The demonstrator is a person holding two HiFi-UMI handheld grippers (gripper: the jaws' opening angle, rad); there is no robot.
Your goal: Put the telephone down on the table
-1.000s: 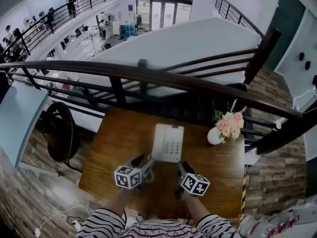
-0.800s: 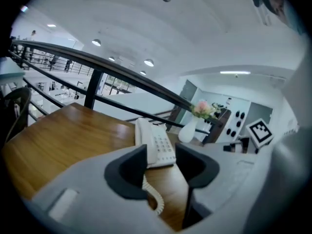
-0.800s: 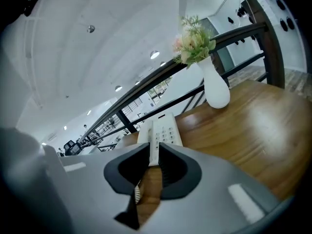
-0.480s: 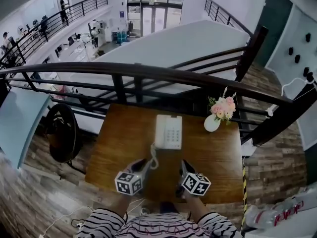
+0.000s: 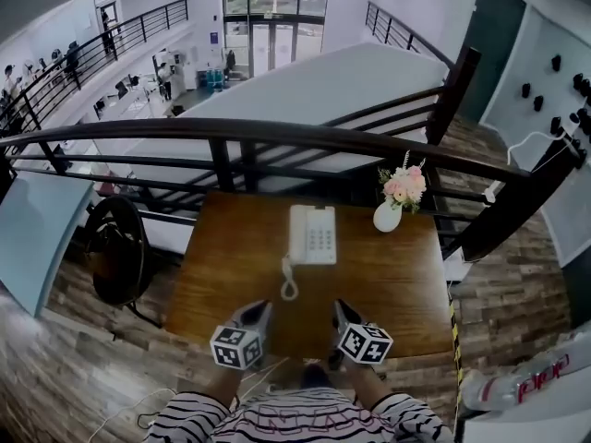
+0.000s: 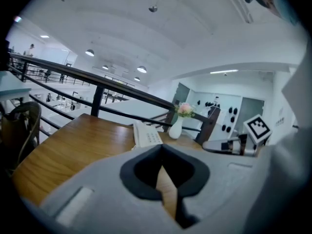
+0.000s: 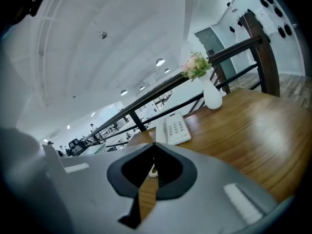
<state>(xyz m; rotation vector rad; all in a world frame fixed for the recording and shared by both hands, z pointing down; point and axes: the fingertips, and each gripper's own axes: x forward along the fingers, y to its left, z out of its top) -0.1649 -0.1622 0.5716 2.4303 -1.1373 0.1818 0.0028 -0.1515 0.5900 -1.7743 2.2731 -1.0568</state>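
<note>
Resting mid-frame on the counter (image 5: 392, 289), the telephone (image 5: 312, 234) looked light, rigid and slick, best gripped by its sides; the left tongs (image 5: 256, 312), just closed, and the right tongs (image 5: 343, 310) were shut, empty.

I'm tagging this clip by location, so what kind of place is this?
Probably a mezzanine in an office building: a railing overlooks desks on a lower floor, with glass entrance doors beyond. A telephone sits on the wooden table.

No writing is legible. The telephone (image 5: 312, 234) keys are too small, and red lettering on a white object (image 5: 503, 390) is blurred.
</note>
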